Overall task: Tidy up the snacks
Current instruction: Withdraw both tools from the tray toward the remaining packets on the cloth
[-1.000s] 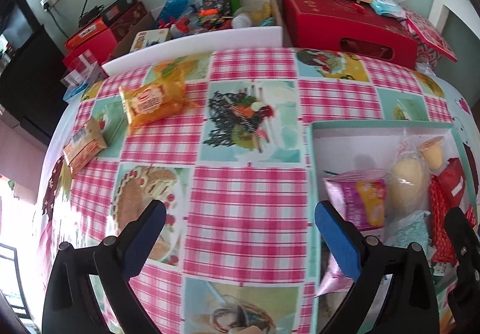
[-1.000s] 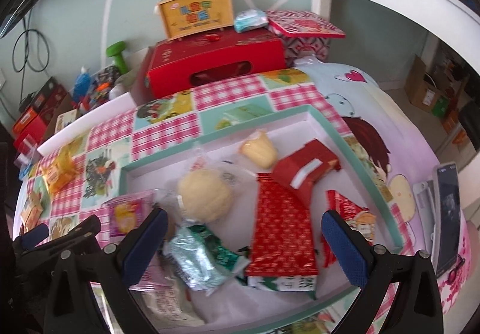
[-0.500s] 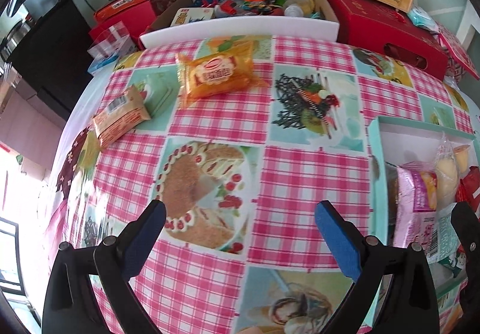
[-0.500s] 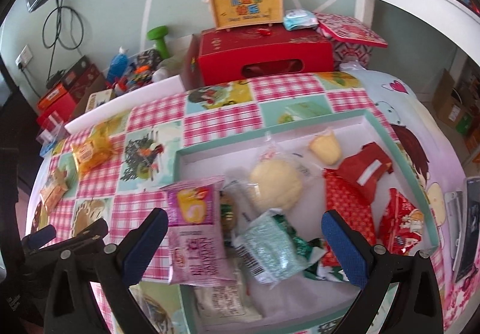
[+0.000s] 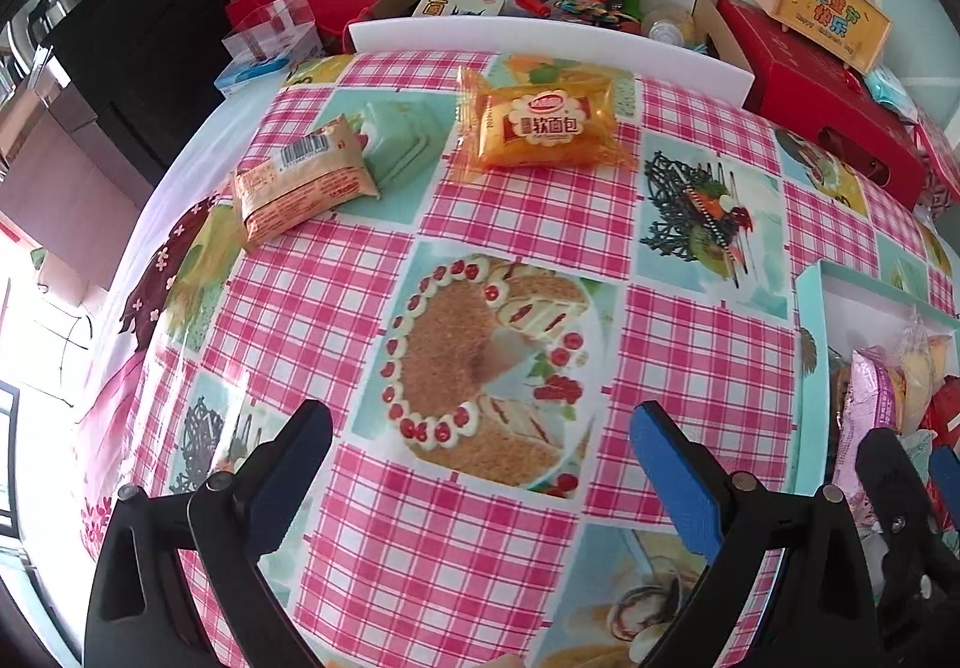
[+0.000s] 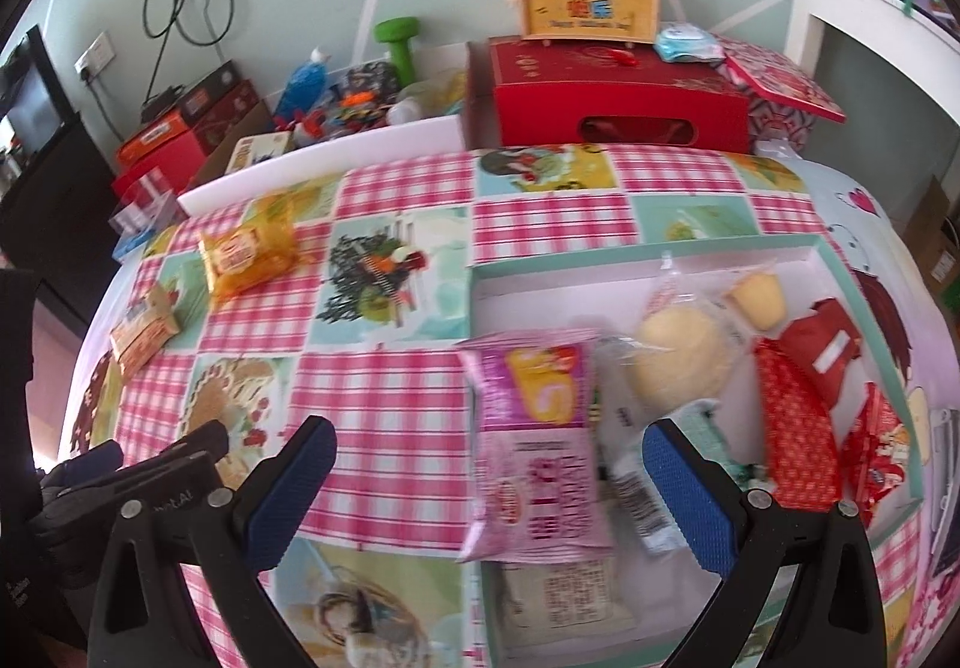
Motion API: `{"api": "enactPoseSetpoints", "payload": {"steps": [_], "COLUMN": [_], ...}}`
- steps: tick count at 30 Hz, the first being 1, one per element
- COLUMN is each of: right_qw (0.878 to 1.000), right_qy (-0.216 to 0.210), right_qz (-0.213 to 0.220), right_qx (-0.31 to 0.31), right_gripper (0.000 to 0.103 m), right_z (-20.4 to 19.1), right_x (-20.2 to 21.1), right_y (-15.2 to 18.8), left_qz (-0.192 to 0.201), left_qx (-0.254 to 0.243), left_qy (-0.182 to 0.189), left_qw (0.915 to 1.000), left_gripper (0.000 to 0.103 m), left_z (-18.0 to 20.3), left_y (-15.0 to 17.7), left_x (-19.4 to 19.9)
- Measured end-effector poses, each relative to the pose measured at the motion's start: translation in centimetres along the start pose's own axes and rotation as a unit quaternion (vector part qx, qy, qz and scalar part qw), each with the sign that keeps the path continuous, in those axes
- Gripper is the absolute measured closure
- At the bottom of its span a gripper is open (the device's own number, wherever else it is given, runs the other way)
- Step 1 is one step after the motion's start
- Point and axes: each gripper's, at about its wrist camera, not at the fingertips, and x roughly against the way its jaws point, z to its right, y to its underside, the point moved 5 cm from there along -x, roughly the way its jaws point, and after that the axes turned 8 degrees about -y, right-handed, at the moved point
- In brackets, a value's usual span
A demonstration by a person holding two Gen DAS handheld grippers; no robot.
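- The left gripper [image 5: 480, 458] is held spread and empty above the tablecloth [image 5: 336, 308]; nothing lies between its fingers.
- Well ahead of it, the orange bread pack [image 5: 543, 125] is seen, and ahead to its left the tan pack [image 5: 300, 185]; both lie flat and apart from each other, outside the box [image 5: 810, 302].
- The left gripper appears aimed toward these two stray packs, judged to be the next things to be collected.
- The right gripper [image 6: 489, 479] is also spread and empty, held over the near left part of the box [image 6: 648, 243].
- Between its fingers the pink pack [image 6: 534, 446] is framed, lying across the box's left edge and partly onto the cloth.
- Ahead to its right, the round bun [image 6: 681, 356] and red packs [image 6: 792, 434] are already gathered inside the box.
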Motion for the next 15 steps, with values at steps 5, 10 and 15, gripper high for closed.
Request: {"api": "enactPoseSetpoints", "payload": {"steps": [5, 10, 15], "right_qw": [1.0, 0.999, 0.999], "right_qy": [-0.008, -0.011, -0.012], "right_qz": [-0.012, -0.018, -0.025], "right_qx": [0.014, 0.025, 0.044], "right_gripper": [0.0, 0.0, 0.0], "right_z": [-2.0, -3.6, -5.3], "right_x": [-1.0, -1.8, -3.0], "right_y": [0.5, 0.9, 1.3], "left_qz": [-0.006, -0.006, -0.003], "left_qx": [0.011, 0.035, 0.048], "left_qy": [0.004, 0.007, 0.011], "left_qw": [0.9999, 0.9994, 0.9988], "left_gripper": [0.004, 0.004, 0.004], "left_z": [-1.7, -3.8, -5.4], "left_y": [0.1, -0.5, -0.9], "left_x": [-0.6, -1.1, -1.8]}}
